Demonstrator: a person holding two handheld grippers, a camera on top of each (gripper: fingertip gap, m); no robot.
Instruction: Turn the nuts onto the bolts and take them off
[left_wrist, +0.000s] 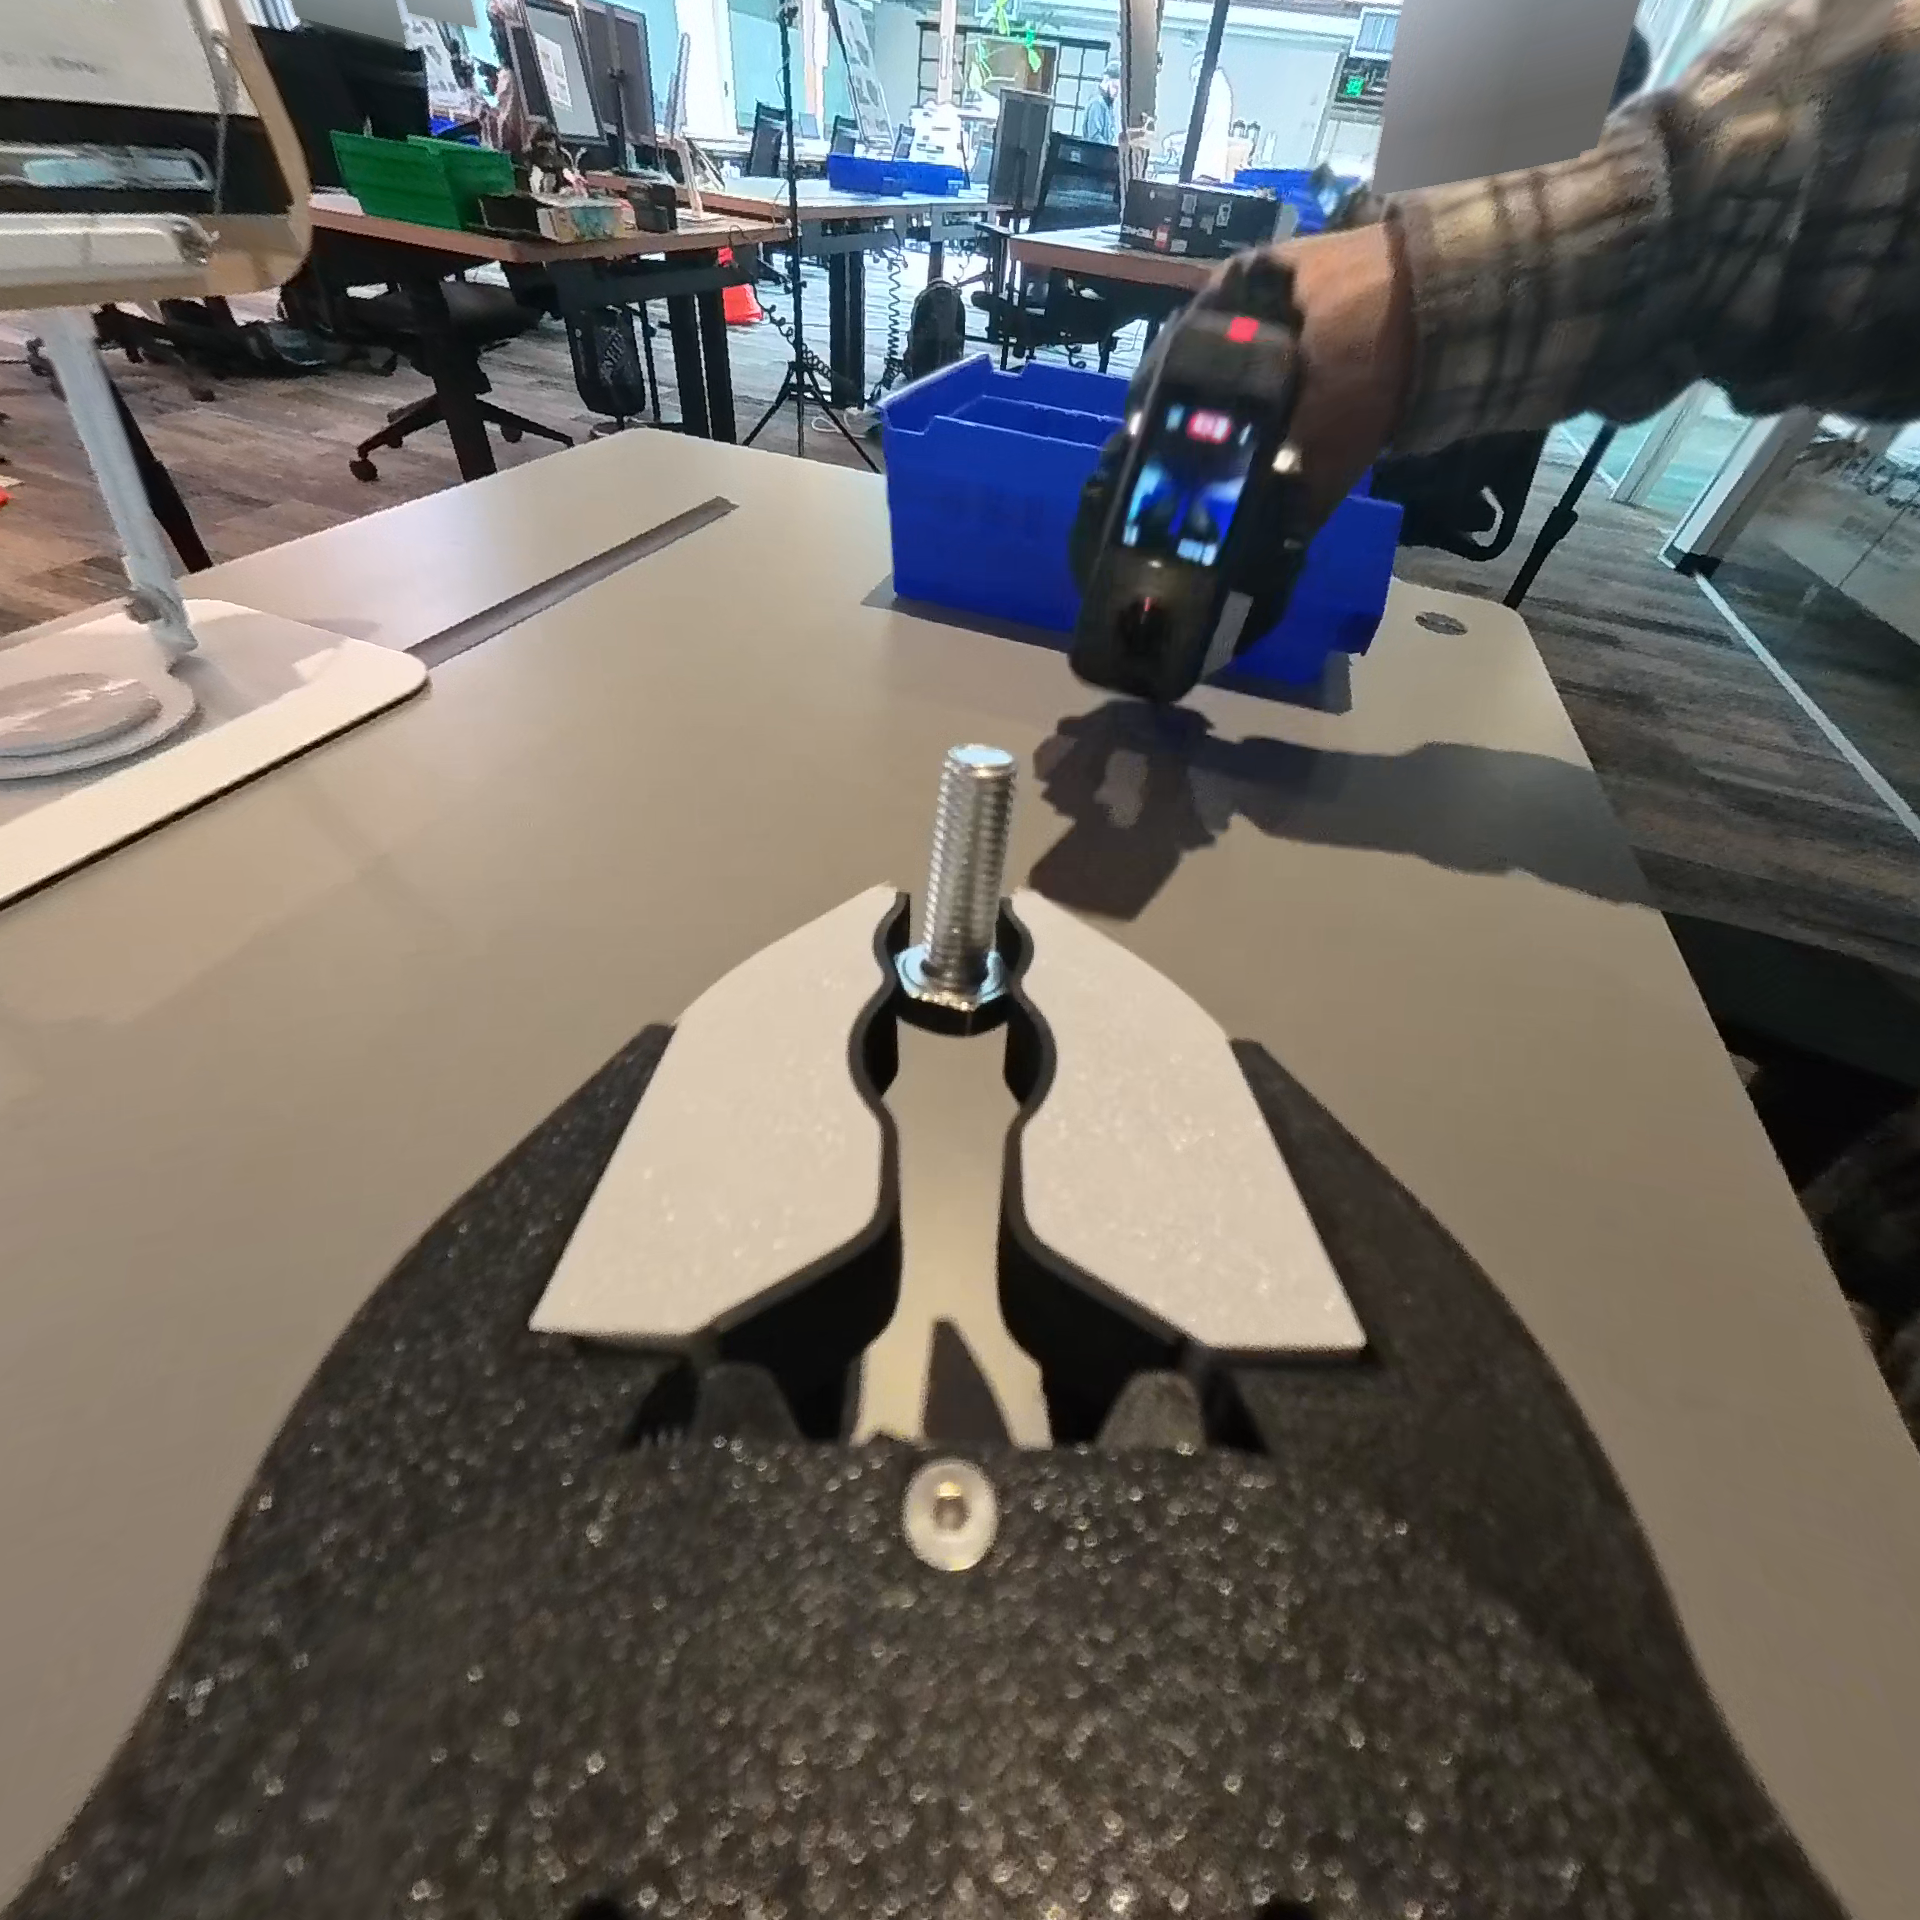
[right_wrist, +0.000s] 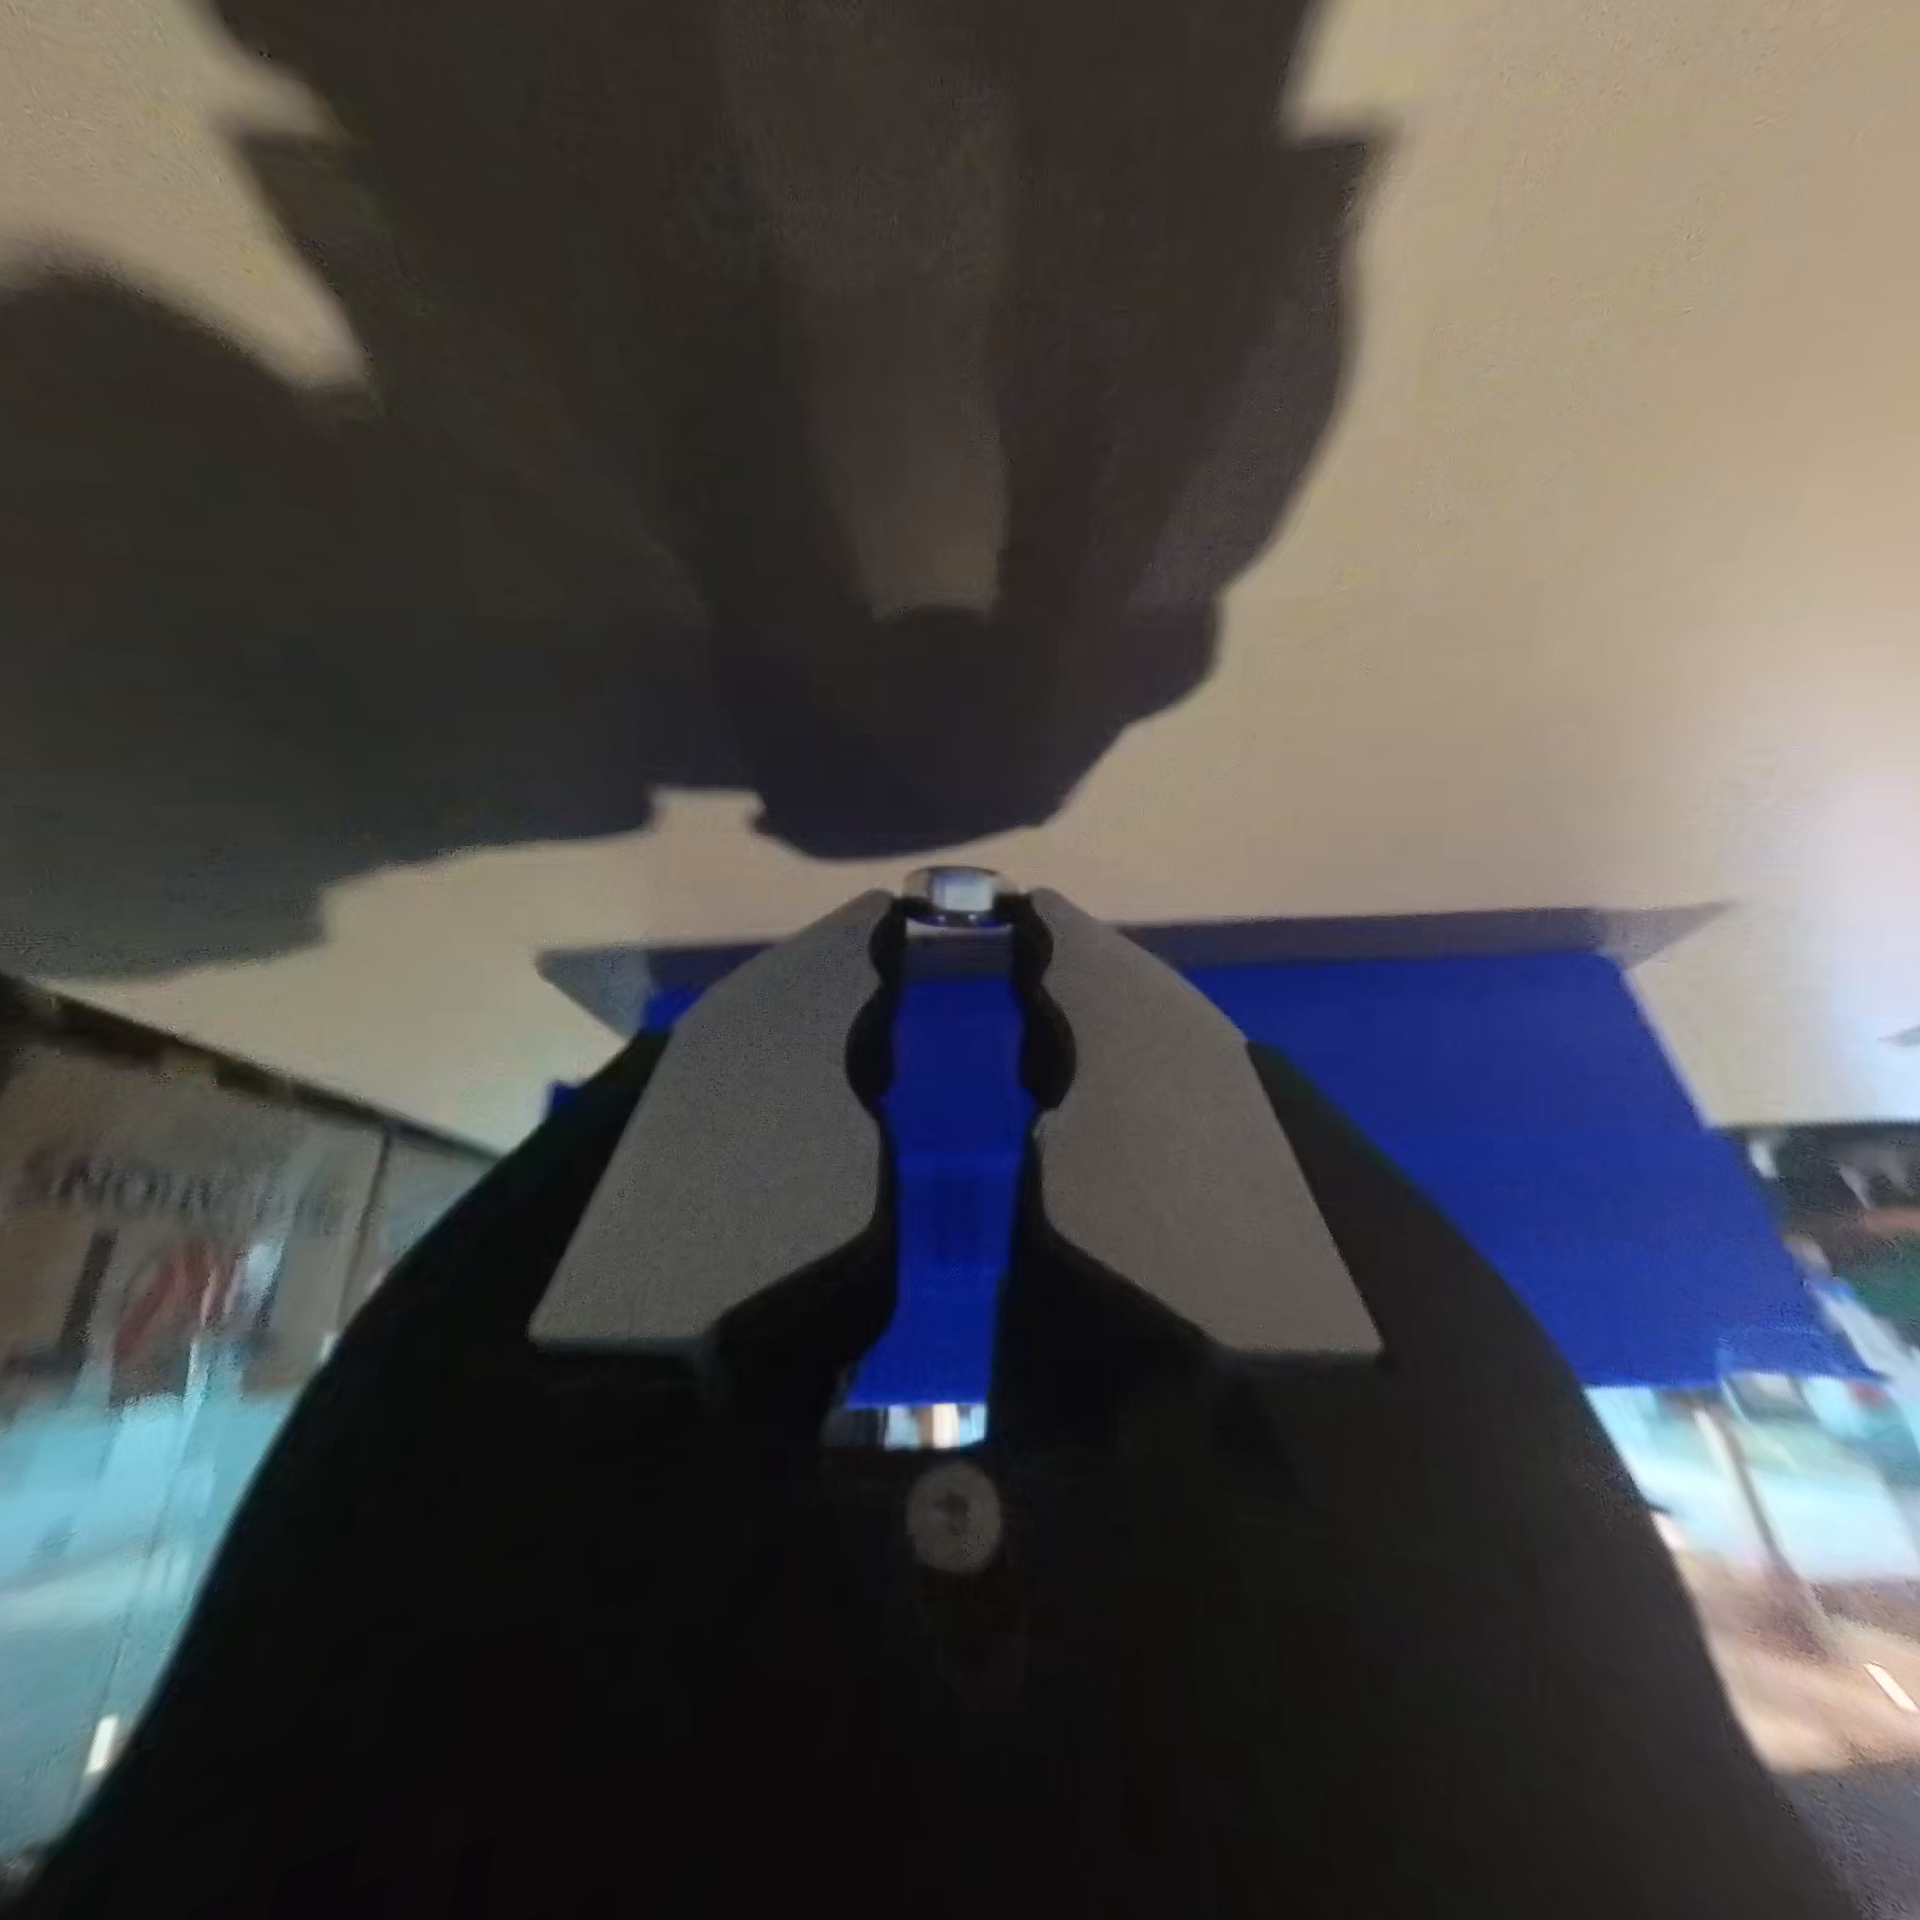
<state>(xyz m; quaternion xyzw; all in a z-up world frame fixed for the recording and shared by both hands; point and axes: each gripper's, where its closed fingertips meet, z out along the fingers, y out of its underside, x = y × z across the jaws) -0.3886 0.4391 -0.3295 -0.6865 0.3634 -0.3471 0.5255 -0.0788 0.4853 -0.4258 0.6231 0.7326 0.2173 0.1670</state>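
While the left gripper clamped it, the bolt stood as follows.
Bolt: the bolt (left_wrist: 961, 883) stood upright with its threaded shank pointing up, over the middle of the bench (left_wrist: 520, 935), its hex head at the bottom.
Left gripper: the left gripper (left_wrist: 951, 982) was closed on the bolt's hex head, the notches near the fingertips pinching it from both sides; the gap behind the head was narrow.
Nut: a small silvery nut (right_wrist: 951, 899) sat pinched at the very tip of the right gripper (right_wrist: 951, 914), blurred, with bench surface behind it.
Right gripper: its jaws were closed down to the width of the nut; in the left wrist view the right gripper (left_wrist: 1174, 520) hung above the far part of the bench, beyond the bolt and apart from it, held by a hand (left_wrist: 1340, 343) in a plaid sleeve (left_wrist: 1662, 229).
Shadow: the gripper's dark shadow (left_wrist: 1132, 810) lay on the bench just beyond the bolt.
Blue bin: a blue bin (left_wrist: 977, 499) stood near the far edge of the bench, behind the right gripper.
Stand: a white stand base (left_wrist: 239, 675) rested at the bench's left edge.
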